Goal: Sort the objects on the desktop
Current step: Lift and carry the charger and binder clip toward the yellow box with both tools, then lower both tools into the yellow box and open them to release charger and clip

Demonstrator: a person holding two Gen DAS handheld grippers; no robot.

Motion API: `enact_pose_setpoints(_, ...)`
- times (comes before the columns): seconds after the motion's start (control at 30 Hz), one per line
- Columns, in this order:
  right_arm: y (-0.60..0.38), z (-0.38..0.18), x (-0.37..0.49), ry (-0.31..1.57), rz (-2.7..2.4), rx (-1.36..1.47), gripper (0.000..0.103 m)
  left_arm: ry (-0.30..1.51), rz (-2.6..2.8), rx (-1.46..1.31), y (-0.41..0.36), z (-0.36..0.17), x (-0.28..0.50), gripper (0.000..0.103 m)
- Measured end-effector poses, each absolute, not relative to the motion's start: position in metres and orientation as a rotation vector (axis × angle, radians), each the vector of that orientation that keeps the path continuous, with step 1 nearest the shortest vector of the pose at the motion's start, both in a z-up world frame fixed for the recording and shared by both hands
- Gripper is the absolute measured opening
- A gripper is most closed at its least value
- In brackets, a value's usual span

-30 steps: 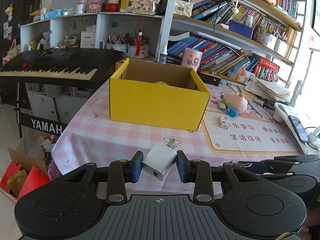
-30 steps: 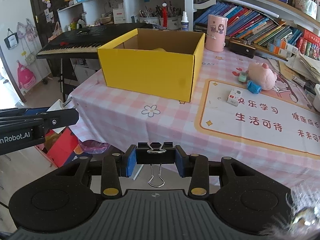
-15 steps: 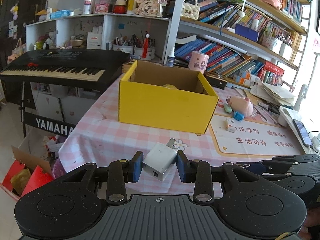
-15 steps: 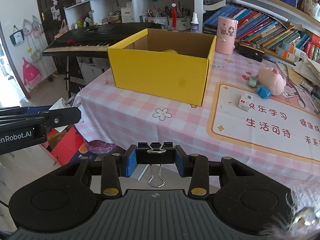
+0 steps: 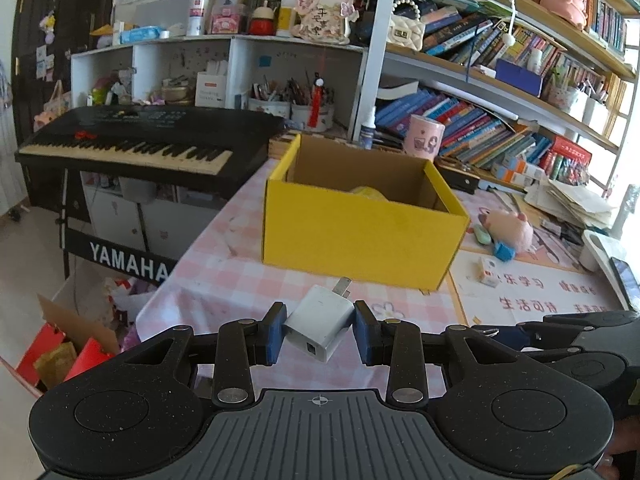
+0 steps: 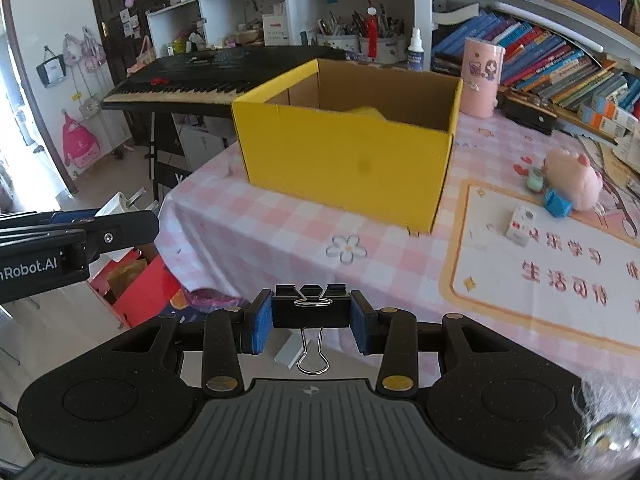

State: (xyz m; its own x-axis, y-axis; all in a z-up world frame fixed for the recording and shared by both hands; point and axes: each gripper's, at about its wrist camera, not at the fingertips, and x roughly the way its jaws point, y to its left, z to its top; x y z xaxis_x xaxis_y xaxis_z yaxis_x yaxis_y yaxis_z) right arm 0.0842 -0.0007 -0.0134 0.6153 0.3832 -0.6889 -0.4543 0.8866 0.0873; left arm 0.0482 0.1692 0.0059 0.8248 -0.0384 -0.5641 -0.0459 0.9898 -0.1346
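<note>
The white charger plug (image 5: pixel 320 322) sat clamped in my left hand-held gripper (image 5: pixel 320 330) and the black binder clip (image 6: pixel 311 307) in my right hand-held gripper (image 6: pixel 311 322), both short of the tabletop (image 6: pixel 280 224). Beyond, the yellow box (image 6: pixel 344 160) already held something yellow. I judged the small carton (image 6: pixel 520 226), blue piece (image 6: pixel 557 204) and pink plush pig (image 6: pixel 572 179) farther right were unsorted.

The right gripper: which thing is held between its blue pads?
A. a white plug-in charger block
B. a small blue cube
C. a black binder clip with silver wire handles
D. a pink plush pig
C: in the right wrist view the right gripper has its blue pads pressed on the two ends of the black binder clip with silver wire handles.
</note>
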Motion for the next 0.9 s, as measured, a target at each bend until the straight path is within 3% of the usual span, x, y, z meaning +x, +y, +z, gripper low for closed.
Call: enact_pose_setpoints(0.9,-0.006,0.050,0.279,0.592,0.496,-0.048,0.037,0.531,0.005,-0.061,0.144,0.031,0.225,0.034)
